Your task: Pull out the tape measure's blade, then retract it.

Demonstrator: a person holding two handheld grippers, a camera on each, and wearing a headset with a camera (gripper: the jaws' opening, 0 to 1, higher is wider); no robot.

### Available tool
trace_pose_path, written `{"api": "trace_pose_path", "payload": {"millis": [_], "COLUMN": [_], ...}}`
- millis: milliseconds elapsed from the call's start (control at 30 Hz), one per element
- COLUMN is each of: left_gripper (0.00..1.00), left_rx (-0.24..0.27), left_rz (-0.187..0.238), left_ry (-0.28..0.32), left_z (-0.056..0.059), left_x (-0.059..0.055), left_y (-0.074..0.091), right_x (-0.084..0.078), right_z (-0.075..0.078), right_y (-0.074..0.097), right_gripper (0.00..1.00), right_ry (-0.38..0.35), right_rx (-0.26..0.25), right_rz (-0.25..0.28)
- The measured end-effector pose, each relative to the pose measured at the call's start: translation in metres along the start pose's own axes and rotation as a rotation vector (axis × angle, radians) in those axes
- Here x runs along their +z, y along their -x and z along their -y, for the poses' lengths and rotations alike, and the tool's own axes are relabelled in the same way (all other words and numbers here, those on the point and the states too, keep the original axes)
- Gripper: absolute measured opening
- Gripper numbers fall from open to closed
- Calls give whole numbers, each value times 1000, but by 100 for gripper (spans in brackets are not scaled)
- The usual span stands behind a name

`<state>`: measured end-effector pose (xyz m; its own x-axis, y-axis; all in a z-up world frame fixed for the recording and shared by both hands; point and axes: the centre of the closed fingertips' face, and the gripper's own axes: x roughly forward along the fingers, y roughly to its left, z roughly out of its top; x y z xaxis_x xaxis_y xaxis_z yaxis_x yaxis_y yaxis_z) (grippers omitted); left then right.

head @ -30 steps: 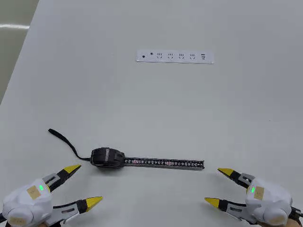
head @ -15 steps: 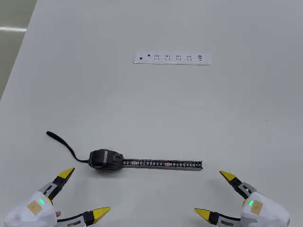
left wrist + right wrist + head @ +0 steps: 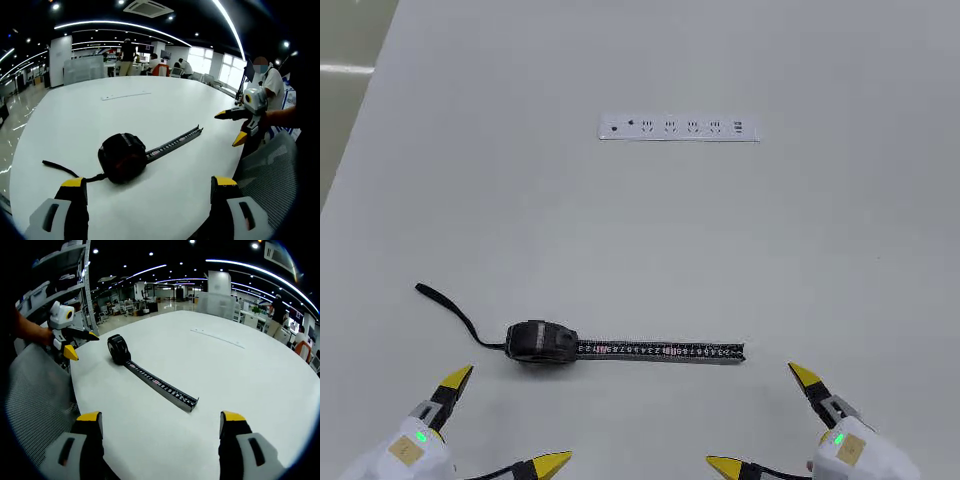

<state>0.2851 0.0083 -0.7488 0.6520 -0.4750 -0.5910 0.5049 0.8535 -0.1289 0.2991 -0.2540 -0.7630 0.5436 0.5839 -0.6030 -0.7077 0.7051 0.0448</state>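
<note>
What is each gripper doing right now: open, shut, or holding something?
Left gripper: open, holding nothing.
Right gripper: open, holding nothing.

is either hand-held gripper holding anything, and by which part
Nothing is held. The left hand-held gripper and right hand-held gripper are open, clear of the tape measure.

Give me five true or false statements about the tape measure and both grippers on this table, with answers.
1. The blade lies extended on the table. True.
2. The left gripper is shut on the tape measure case. False: it is open, apart from the case.
3. A white power strip lies beyond the case. True.
4. The right gripper pinches the blade's tip. False: it is open, holding nothing.
5. The strap trails from the case on the side opposite the blade. True.
</note>
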Motion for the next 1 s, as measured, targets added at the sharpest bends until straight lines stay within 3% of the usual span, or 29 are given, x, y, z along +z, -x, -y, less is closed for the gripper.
{"api": "trace_pose_path", "payload": {"millis": [167,333,567,767,1000], "left_gripper": [100,100,100,100,100], "left_rx": [9,47,80,87,131], "left_rz": [0,-34,-11,0,24], "left_ry": [3,4,31,30,21], "left_z": [8,6,3,8,6], "left_x": [-1,-7,-3,1,7], "left_y": [0,2,2,1,3], "right_x": [0,-1,-2,1,0], "right_z": [-2,-5,-9,-11,-10], "right_y": [-2,-1,-4,-4,-3], "right_gripper": [98,98,98,98,98], "right_ry": [8,2,7,1,-2], "right_rx": [9,14,24,31,30], "right_rz": [-9,-11,-17,-10,-8]}}
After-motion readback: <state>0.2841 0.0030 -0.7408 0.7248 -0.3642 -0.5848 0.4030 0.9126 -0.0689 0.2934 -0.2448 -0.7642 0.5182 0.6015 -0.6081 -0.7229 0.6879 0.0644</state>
